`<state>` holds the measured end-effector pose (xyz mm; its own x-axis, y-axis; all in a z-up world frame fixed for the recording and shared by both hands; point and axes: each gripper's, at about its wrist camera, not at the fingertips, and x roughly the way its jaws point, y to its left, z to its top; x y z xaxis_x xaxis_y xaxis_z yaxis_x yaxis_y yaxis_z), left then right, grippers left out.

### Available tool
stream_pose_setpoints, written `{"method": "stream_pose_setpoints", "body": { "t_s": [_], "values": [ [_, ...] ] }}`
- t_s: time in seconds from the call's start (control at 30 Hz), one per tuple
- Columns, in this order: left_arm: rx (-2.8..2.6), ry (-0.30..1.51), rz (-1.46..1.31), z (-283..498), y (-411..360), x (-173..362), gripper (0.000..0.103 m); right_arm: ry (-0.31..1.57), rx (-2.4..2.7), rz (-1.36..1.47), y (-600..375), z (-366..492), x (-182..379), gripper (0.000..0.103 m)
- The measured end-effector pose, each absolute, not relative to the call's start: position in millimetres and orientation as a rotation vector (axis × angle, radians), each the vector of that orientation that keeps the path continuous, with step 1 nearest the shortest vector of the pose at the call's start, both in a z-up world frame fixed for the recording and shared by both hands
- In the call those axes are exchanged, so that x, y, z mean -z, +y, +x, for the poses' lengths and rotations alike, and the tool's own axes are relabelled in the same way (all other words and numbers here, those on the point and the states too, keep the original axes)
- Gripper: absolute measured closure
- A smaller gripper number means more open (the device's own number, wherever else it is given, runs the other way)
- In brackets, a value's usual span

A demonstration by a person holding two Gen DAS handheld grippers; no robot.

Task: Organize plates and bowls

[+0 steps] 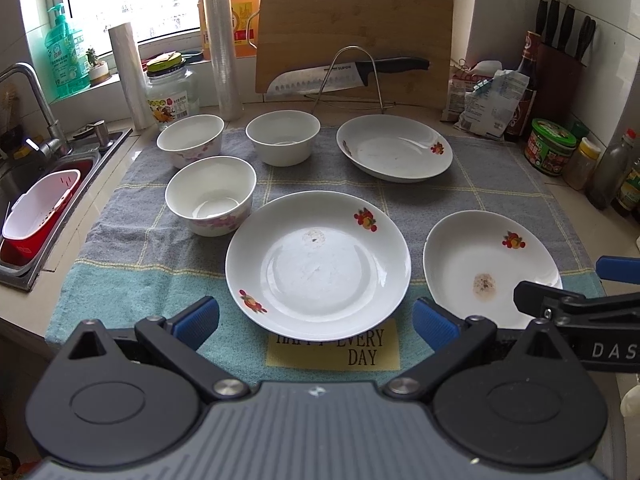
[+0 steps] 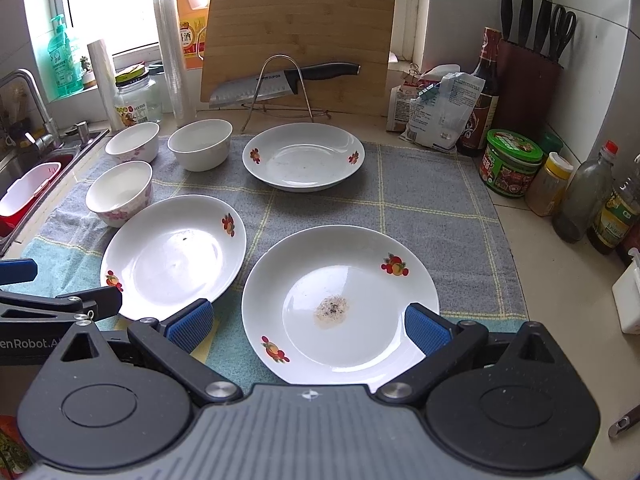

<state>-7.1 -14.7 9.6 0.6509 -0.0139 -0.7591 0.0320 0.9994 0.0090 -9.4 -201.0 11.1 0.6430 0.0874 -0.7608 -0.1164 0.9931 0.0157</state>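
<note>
We've got both the left gripper (image 1: 316,316) and right gripper (image 2: 310,326) wide open and empty, and those glazed plates (image 2: 340,304) look slick and chippable, so we'd pinch the rim.

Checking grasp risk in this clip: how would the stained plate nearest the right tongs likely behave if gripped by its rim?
The stained plate looks like glazed ceramic, so probably stiff, breakable and fairly heavy for its size. Its glossy surface may slip against the pads. The shallow sloped rim offers little purchase, so it might tilt when lifted by one edge from the cloth.
</note>
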Motion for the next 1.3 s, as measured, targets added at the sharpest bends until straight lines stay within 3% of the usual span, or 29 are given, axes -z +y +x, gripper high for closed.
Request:
{"method": "stream_pose_setpoints", "body": {
  "t_s": [0.57, 1.3],
  "values": [
    [0.024, 0.742, -0.078, -11.6, -5.2, -12.7, 0.001, 0.809, -0.254, -0.129, -231.7, -26.1, 25.0, 0.0],
    [0.004, 0.825, -0.132, -7.7, -22.4, -9.8, 0.001, 0.9, -0.26, -0.13, -265.9, -14.0, 100.2, 0.0]
  ]
}}
